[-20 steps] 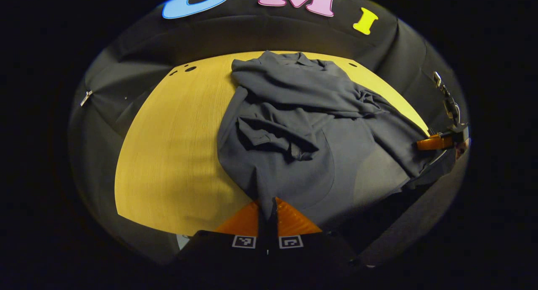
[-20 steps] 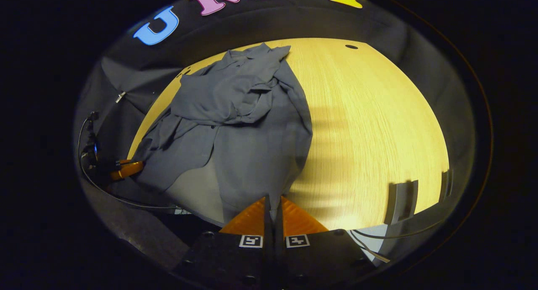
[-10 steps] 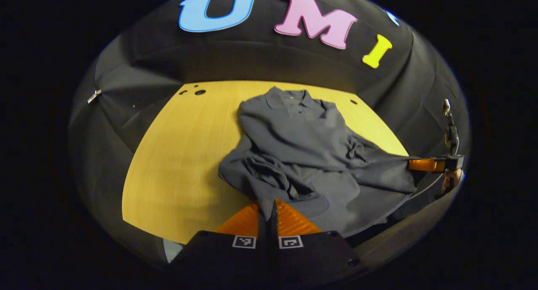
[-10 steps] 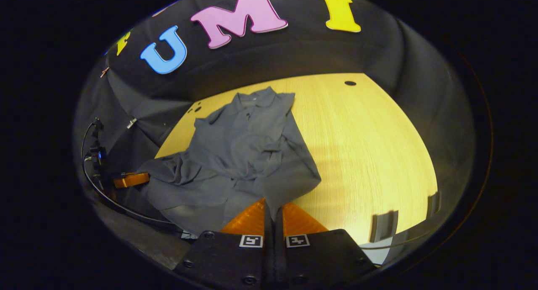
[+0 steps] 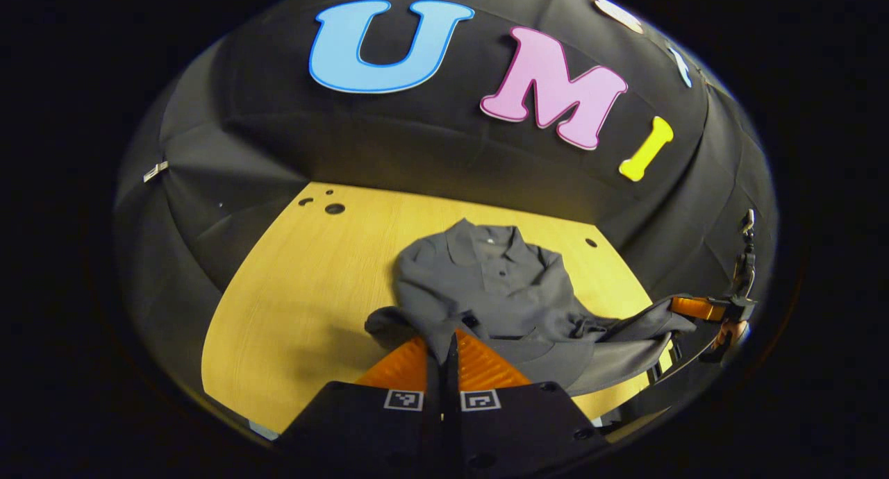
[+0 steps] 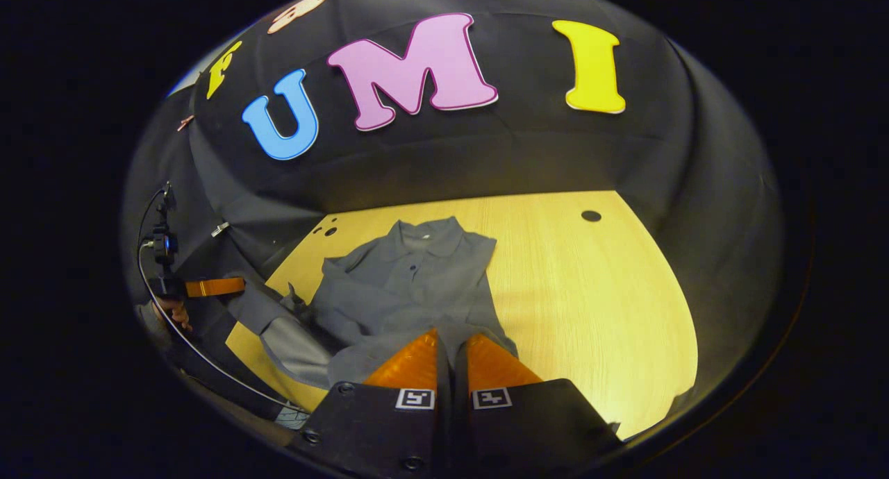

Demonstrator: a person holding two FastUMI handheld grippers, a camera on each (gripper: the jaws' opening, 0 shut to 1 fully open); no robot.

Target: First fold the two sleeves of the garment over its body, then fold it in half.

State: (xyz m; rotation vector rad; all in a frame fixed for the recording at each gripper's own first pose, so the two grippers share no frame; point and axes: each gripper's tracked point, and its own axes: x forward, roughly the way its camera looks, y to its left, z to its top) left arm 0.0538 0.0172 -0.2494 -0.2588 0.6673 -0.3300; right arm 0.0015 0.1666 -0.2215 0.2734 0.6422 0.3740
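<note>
Garment (image 5: 500,291) lying collar-away on your yellow table (image 5: 292,305), hem lifted toward you, your left gripper (image 5: 442,346) pinching one hem corner, your right gripper (image 6: 451,350) clamped on the other corner, fabric stretched between them, both sleeves look folded over the body.

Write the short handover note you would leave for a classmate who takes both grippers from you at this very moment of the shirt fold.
Left gripper: shut on the grey shirt, pinching its near hem.
Right gripper: shut on the same hem at the other corner; in the left gripper view it shows far right with cloth stretched to it.
Shirt: on the wooden table, collar toward the booth wall, near half lifted off the table.
Done: both sleeves appear folded in over the body, though bunched.
Left: carry the hem forward to the collar, lay it down, release both grippers.
</note>
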